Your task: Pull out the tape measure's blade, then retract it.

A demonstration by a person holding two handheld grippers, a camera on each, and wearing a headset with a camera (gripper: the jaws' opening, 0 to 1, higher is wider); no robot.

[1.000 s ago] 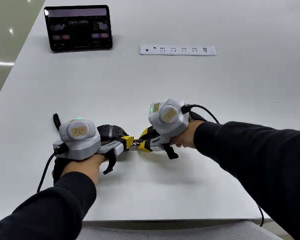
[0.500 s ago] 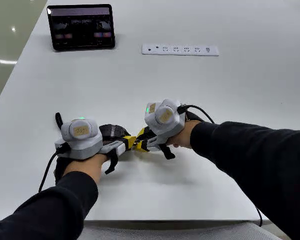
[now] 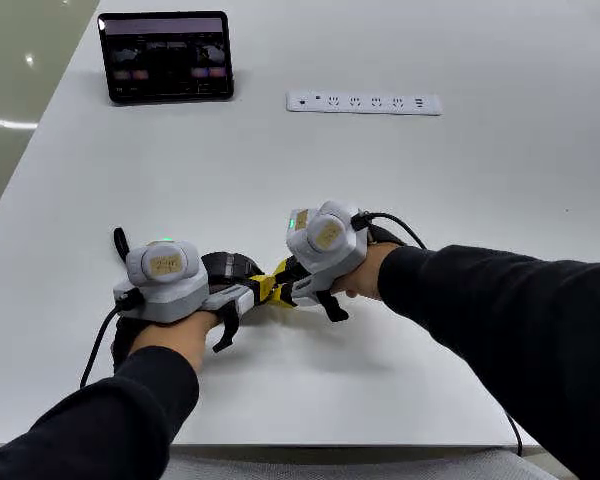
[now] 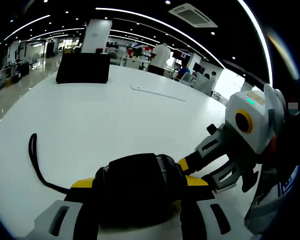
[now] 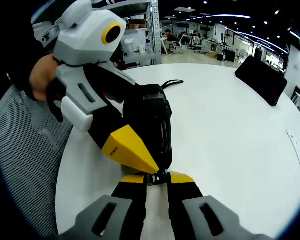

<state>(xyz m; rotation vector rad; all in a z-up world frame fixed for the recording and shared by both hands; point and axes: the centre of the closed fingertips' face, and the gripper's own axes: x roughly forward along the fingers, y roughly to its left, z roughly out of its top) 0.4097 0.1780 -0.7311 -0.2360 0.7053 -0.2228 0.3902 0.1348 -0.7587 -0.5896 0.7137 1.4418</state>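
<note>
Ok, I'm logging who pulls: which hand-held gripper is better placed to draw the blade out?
The right hand-held gripper: its jaws pinch the blade tip, while the left hand-held gripper clamps the case.

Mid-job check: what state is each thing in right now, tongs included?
Left tongs: shut on the tape measure.
Right tongs: shut on the tip of the blade.
Blade: almost all inside the case, hardly any length showing.
Tablet: propped up, screen lit.
Power strip: lying flat, nothing plugged in.
</note>
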